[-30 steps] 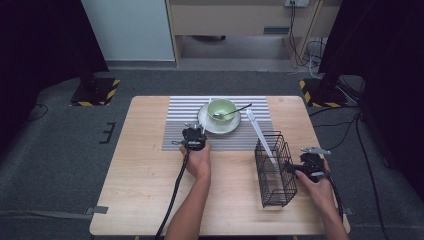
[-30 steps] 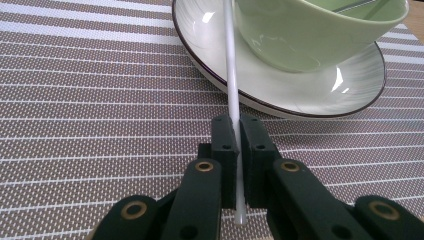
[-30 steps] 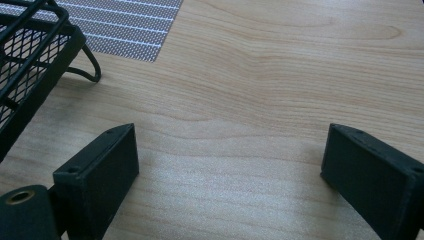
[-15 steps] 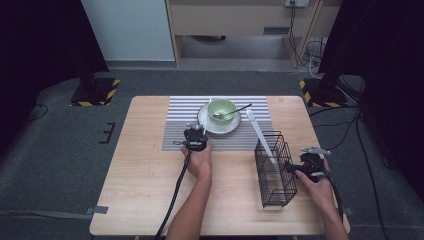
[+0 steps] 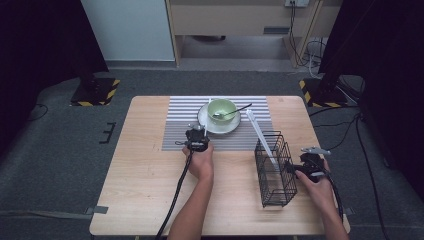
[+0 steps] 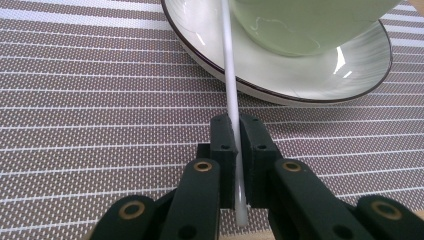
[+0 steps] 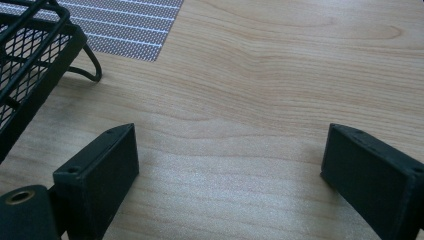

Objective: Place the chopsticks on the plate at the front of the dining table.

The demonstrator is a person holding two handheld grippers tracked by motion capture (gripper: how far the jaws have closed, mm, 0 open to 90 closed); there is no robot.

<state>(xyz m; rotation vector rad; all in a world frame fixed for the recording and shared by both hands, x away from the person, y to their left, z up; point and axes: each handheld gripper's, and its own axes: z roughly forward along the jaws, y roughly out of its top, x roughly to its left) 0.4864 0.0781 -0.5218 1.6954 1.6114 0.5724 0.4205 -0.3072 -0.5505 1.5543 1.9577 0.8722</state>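
Note:
My left gripper (image 5: 196, 139) rests on the striped placemat (image 5: 180, 129), just in front of the saucer (image 5: 205, 120). In the left gripper view its jaws (image 6: 236, 122) are shut on a thin white stick (image 6: 230, 75) that runs forward over the saucer's rim (image 6: 300, 75), beside the green bowl (image 6: 310, 20). A dark spoon (image 5: 235, 111) lies in the bowl (image 5: 221, 107). My right gripper (image 5: 306, 163) sits low on the wood just right of the black wire basket (image 5: 274, 170). Its jaws (image 7: 230, 150) are wide open with bare table between them. A second white stick (image 5: 260, 132) leans out of the basket.
The basket's corner and foot (image 7: 30, 55) are close on the left in the right gripper view, with the placemat's corner (image 7: 125, 25) behind. Bare wood table (image 5: 145, 170) spreads at the front left. Cables trail from both grippers toward the near edge.

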